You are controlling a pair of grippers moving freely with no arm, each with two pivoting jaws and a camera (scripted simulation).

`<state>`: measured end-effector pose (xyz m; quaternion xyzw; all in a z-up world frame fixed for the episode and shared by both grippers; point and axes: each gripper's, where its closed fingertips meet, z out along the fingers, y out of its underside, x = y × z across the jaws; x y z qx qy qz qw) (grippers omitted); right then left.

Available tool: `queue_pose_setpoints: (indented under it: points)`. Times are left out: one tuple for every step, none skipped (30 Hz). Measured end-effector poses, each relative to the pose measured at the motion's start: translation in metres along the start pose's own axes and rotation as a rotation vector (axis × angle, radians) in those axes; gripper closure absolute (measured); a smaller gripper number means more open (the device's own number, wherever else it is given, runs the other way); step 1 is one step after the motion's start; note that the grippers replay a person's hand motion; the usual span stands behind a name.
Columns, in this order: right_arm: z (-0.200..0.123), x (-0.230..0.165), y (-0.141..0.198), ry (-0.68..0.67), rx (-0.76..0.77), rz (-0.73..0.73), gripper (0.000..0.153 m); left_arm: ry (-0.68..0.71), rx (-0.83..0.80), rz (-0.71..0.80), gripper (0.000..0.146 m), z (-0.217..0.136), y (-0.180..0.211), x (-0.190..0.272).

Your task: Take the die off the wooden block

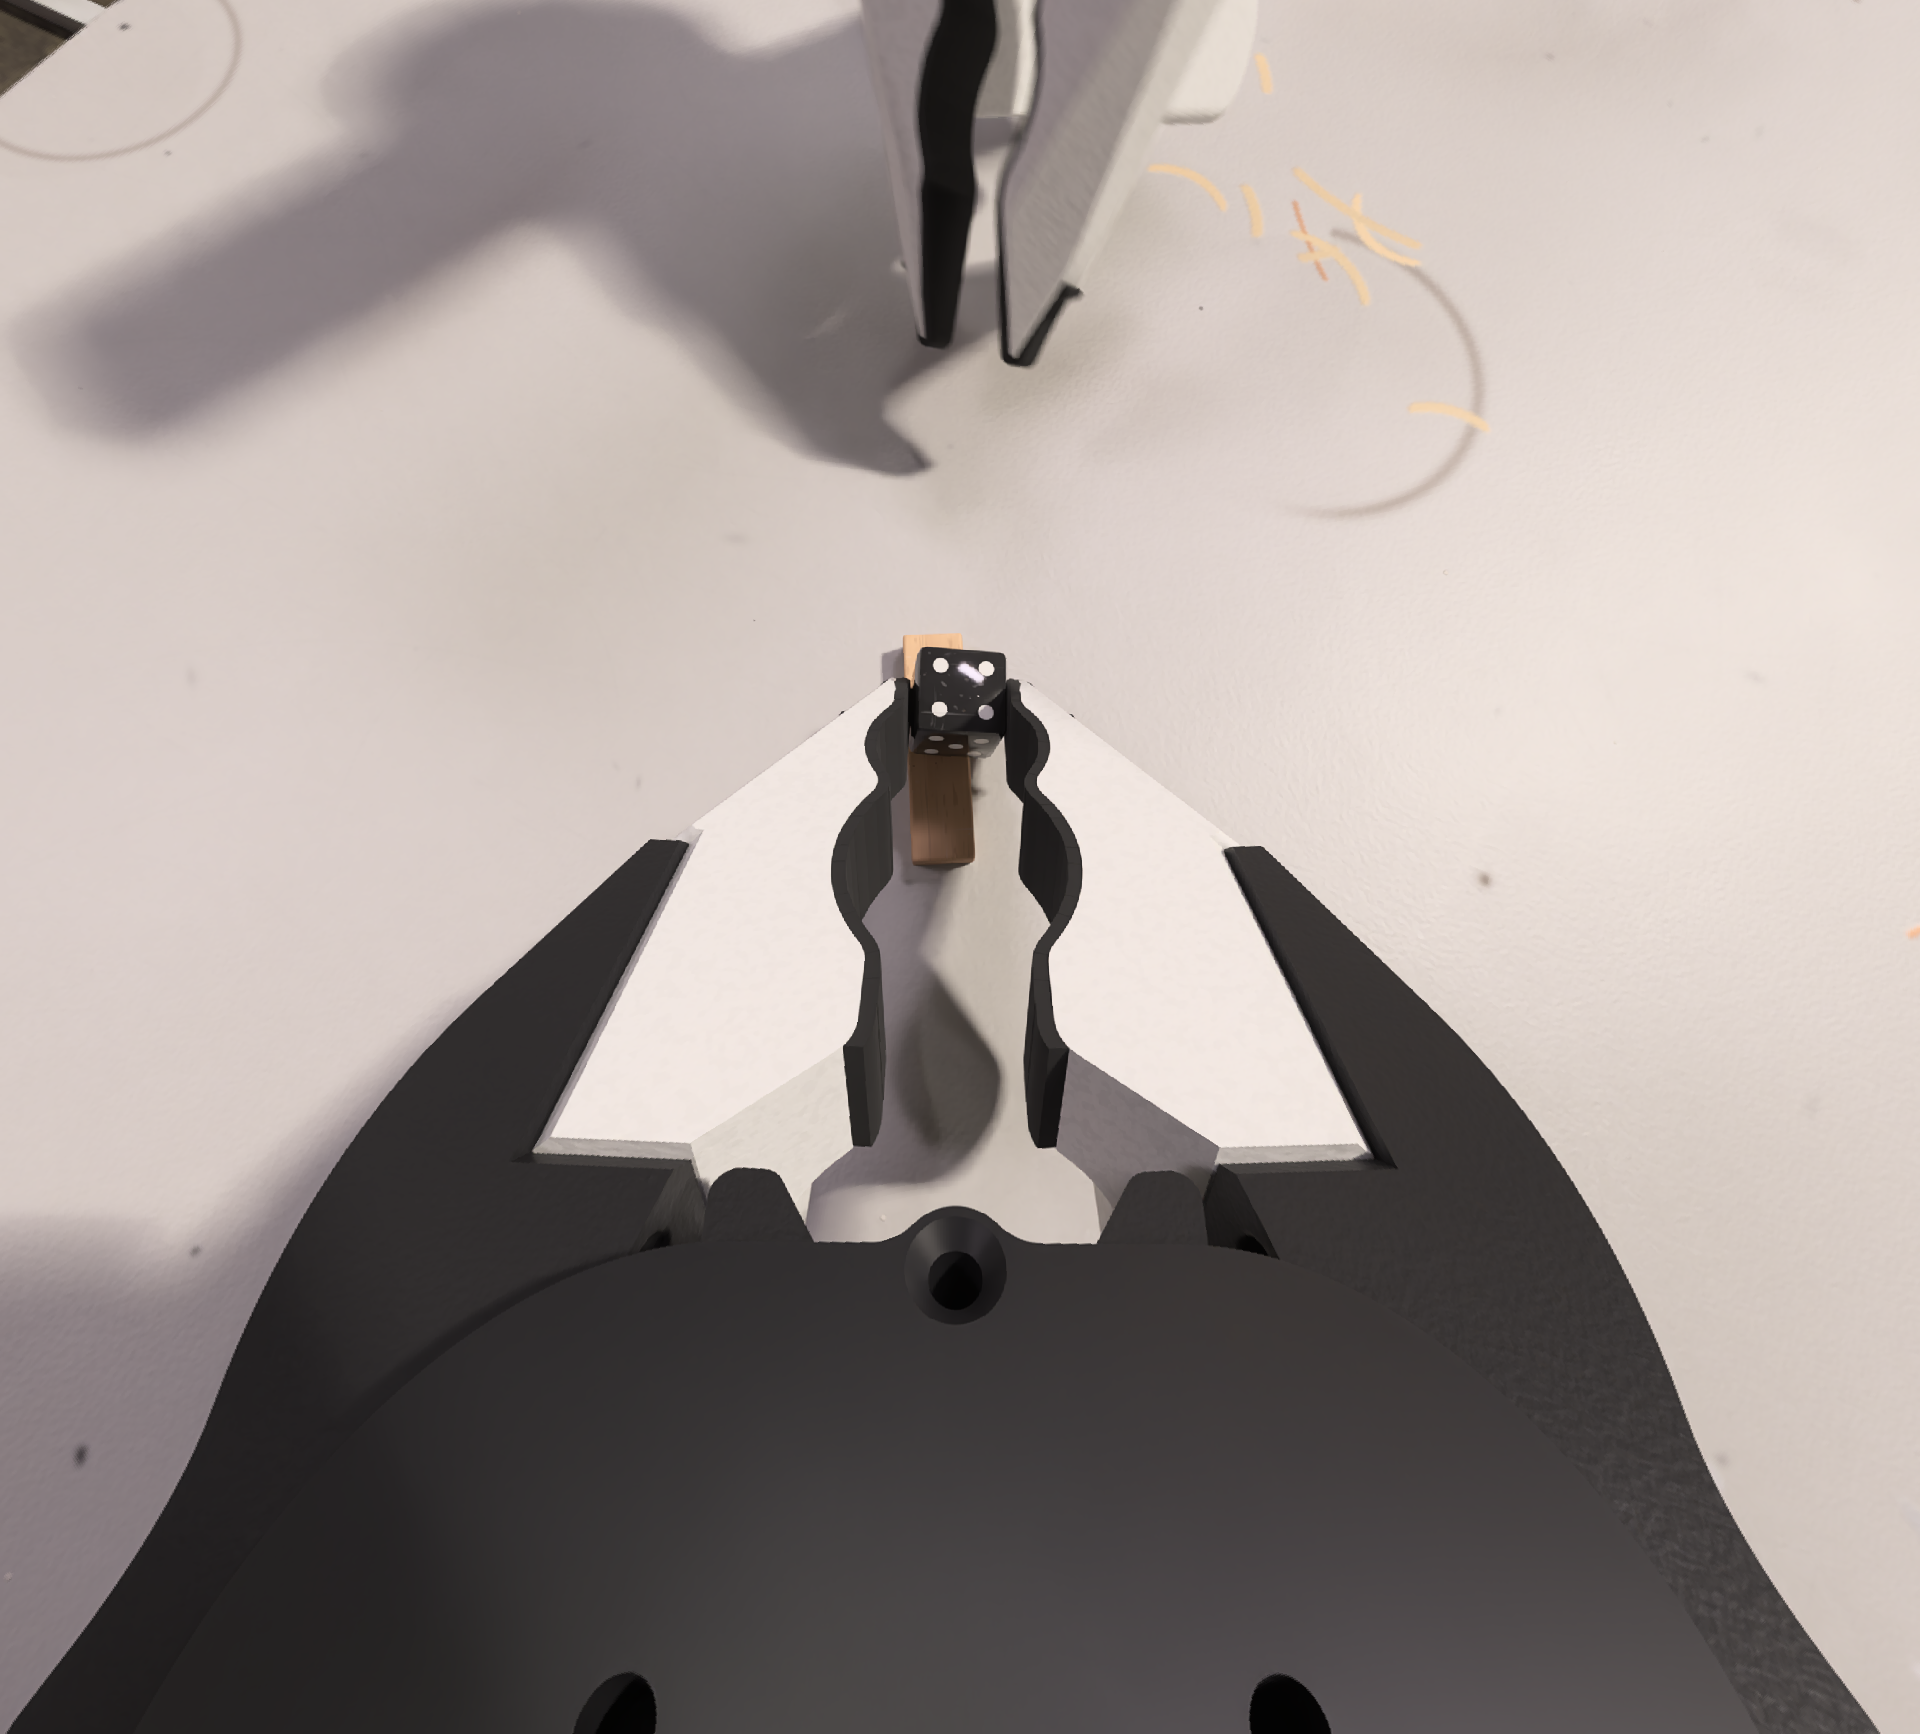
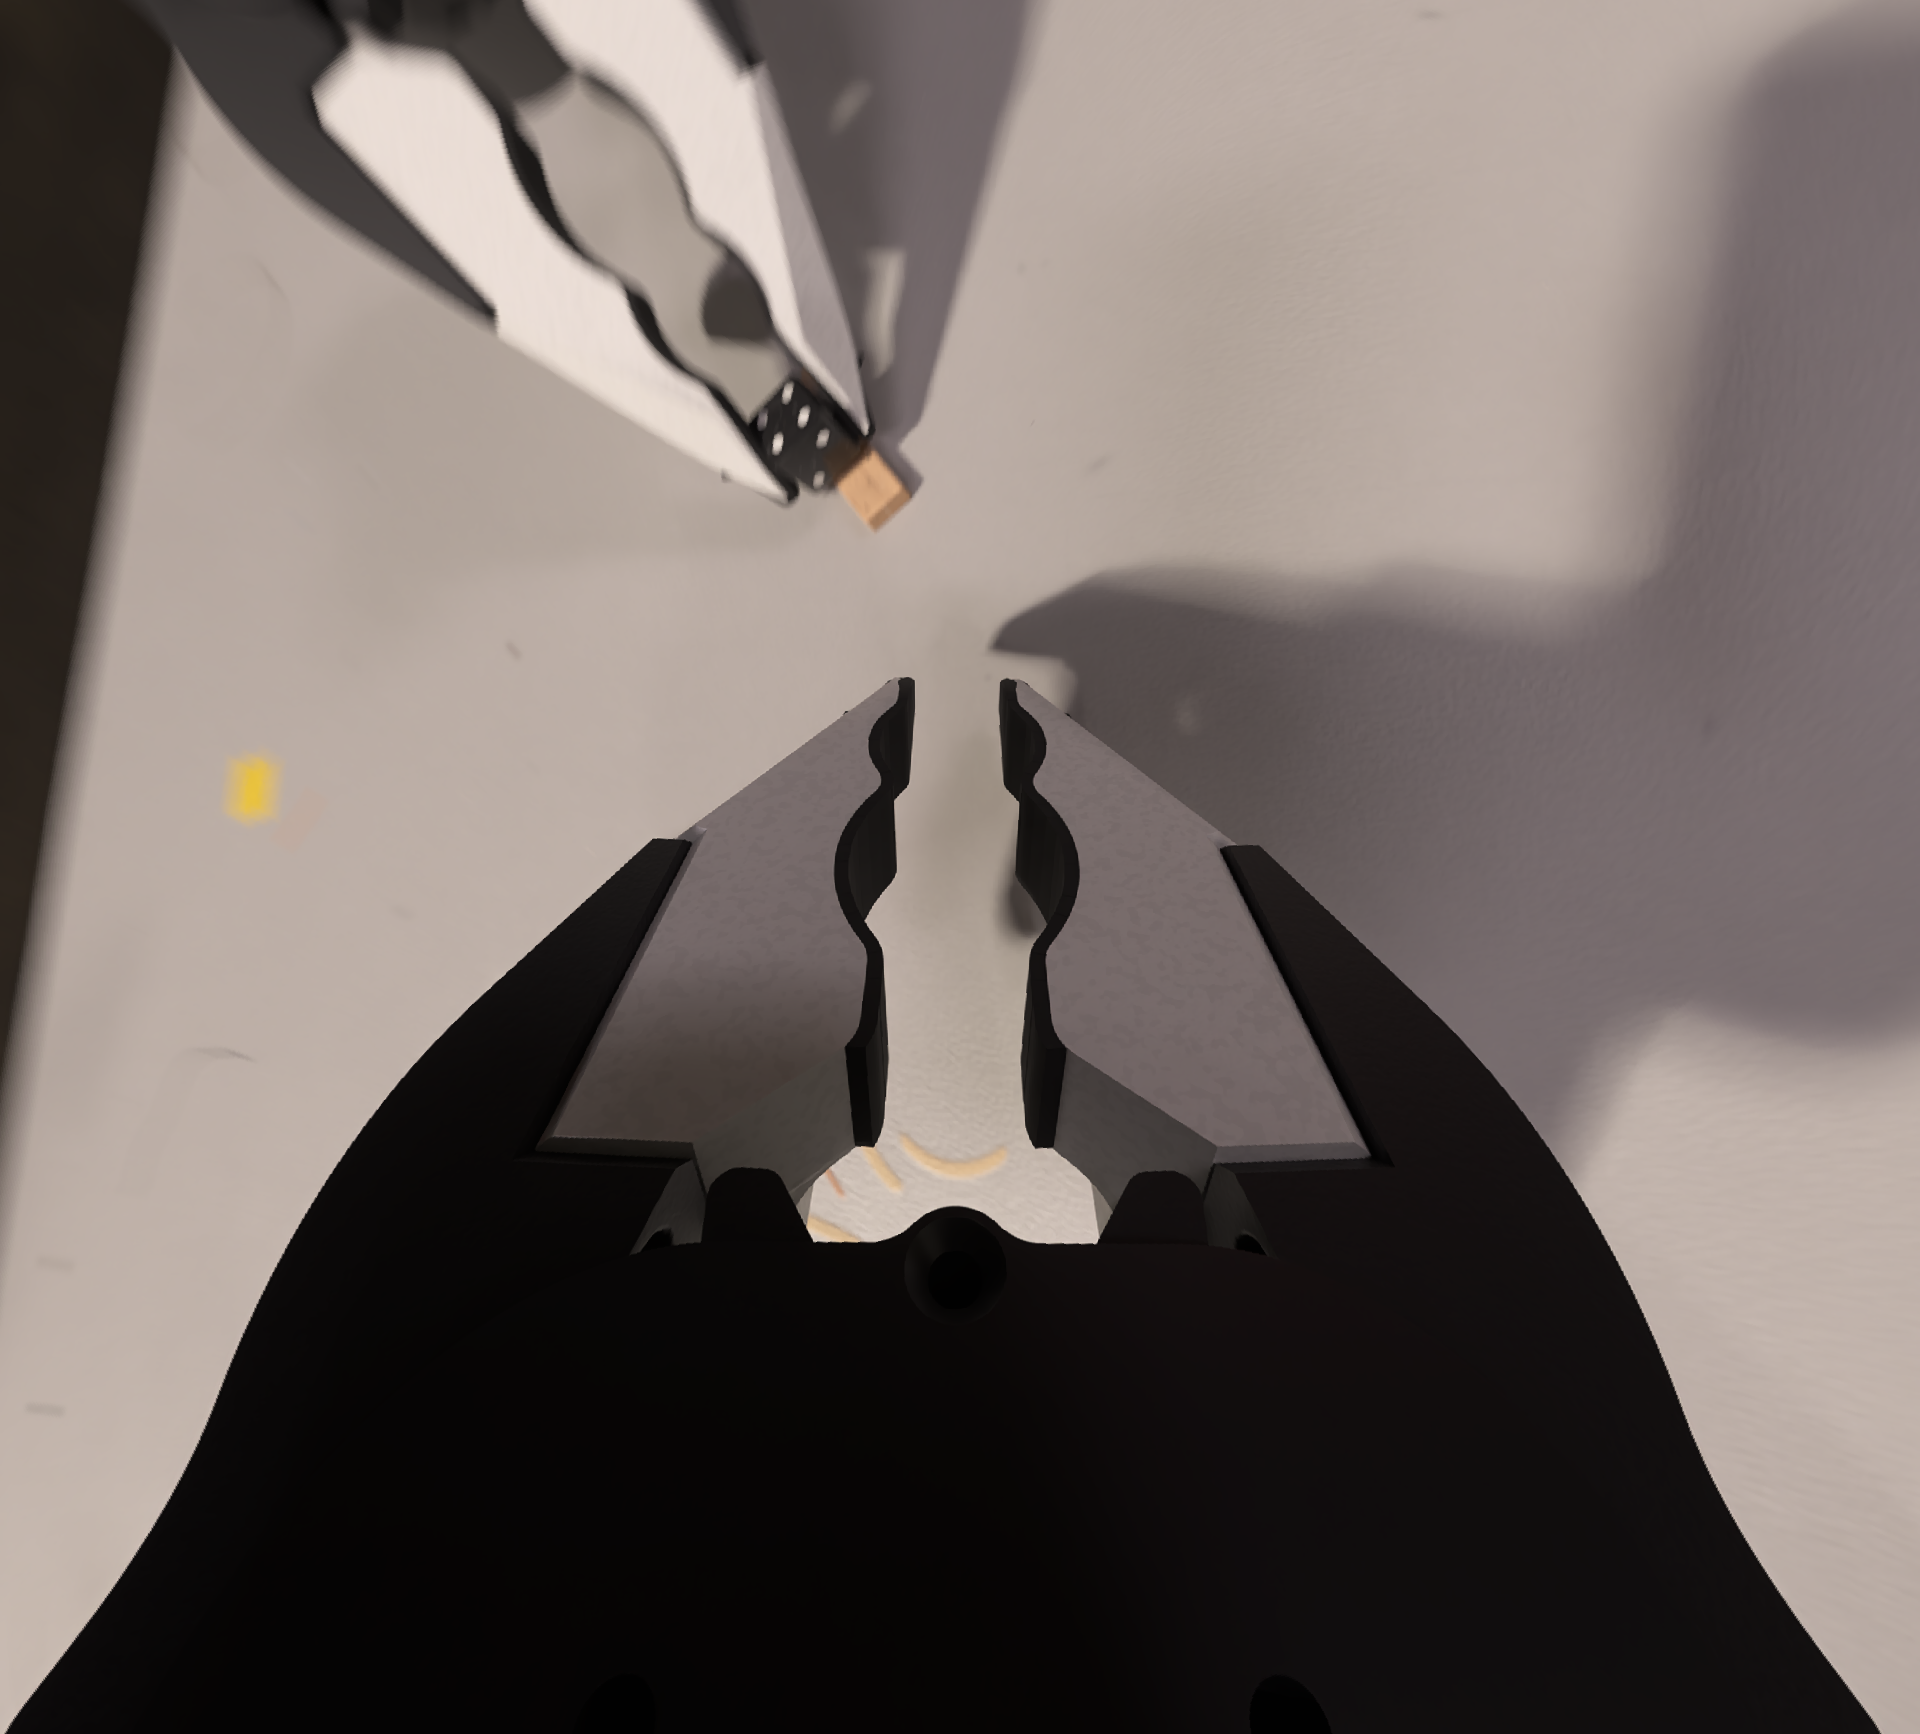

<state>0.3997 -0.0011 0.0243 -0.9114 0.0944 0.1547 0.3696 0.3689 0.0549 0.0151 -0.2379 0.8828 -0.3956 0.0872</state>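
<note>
While the left gripper (image 1: 957, 708) pinches the die (image 1: 958, 705) atop the wooden block (image 1: 941, 820) at twelve o'clock, right gripper (image 2: 957, 697) spread and empty, lifting could drag the block along.

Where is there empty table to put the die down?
Bare table lies left of the left gripper, and between it and the right gripper. It is crowded at the fingertips: die sits on wooden block.

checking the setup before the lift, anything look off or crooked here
Nothing looks damaged or spilled. The die sits on the wooden block between the left gripper fingertips; the right gripper holds nothing.
</note>
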Motion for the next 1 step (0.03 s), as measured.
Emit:
queue_pose_setpoints:
  points:
    - [0.0014, -0.0016, 0.0038, 0.047, -0.042, -0.088, 0.137, 0.004, -0.001, -0.006, 0.128, 0.0005, -0.0003, -0.0004]
